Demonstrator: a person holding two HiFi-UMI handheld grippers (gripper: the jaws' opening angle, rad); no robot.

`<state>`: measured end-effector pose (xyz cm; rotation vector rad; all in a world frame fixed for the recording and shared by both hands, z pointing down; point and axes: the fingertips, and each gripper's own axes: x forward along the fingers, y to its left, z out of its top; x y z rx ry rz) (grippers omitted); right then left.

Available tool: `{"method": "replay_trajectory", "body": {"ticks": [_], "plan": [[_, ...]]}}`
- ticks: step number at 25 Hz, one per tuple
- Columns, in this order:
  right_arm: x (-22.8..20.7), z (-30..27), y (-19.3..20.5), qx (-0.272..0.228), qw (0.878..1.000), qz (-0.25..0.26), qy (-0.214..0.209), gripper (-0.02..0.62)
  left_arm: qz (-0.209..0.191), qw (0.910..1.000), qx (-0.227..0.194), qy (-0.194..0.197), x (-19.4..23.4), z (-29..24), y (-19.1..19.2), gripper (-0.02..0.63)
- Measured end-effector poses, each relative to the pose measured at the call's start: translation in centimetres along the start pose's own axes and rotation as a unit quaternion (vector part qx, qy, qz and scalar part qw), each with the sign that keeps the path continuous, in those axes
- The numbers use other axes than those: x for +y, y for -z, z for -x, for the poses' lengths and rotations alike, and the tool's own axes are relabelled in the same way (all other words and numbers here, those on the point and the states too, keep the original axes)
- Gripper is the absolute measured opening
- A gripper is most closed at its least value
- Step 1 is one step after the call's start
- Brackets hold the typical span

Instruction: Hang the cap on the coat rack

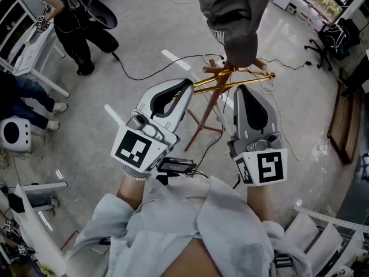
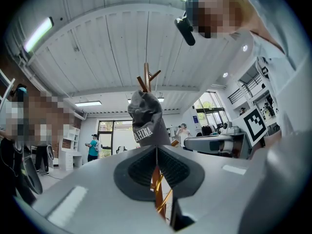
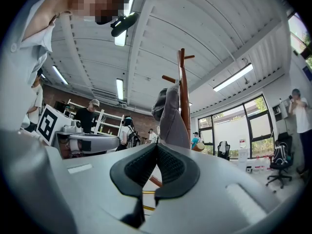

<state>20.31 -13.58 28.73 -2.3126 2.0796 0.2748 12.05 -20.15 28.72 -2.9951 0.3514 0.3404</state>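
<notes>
A grey cap (image 1: 233, 16) hangs on the top pegs of the wooden coat rack (image 1: 214, 100), which has gold rails. Both grippers are held side by side in front of the rack and below the cap, touching neither. My left gripper (image 1: 185, 86) is shut with nothing in it; in the left gripper view the cap (image 2: 146, 120) hangs just beyond its closed tips (image 2: 156, 150), with the rack pole (image 2: 146, 79) above. My right gripper (image 1: 241, 90) is also shut and empty; in its own view the cap (image 3: 170, 112) and pole (image 3: 184, 89) stand behind the closed tips (image 3: 157, 147).
A person in black (image 1: 81, 22) stands by a white table (image 1: 34, 45) at the upper left. Cables (image 1: 144, 68) trail over the grey floor near the rack's feet. An office chair (image 1: 328, 39) and a wooden board (image 1: 343, 120) are at the right.
</notes>
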Motion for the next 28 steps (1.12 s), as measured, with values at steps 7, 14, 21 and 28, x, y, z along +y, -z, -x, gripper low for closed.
{"method": "replay_trajectory", "body": {"ticks": [7, 14, 21, 28], "plan": [[0.16, 0.2, -0.07, -0.001, 1.0, 0.0, 0.002, 0.006, 0.001, 1.0, -0.002, 0.001, -0.2, 0.18, 0.0, 0.012], [-0.09, 0.15, -0.03, -0.001, 1.0, 0.0, 0.004, 0.006, 0.003, 1.0, -0.002, 0.002, -0.24, 0.05, -0.01, 0.012], [-0.38, 0.28, 0.0, -0.001, 1.0, 0.0, 0.009, 0.006, 0.004, 1.0, 0.0, 0.002, -0.33, 0.05, 0.08, 0.012], [-0.22, 0.53, 0.17, 0.002, 1.0, 0.002, 0.009, 0.006, 0.005, 1.0, -0.001, 0.004, -0.59, 0.23, 0.17, 0.012]]}}
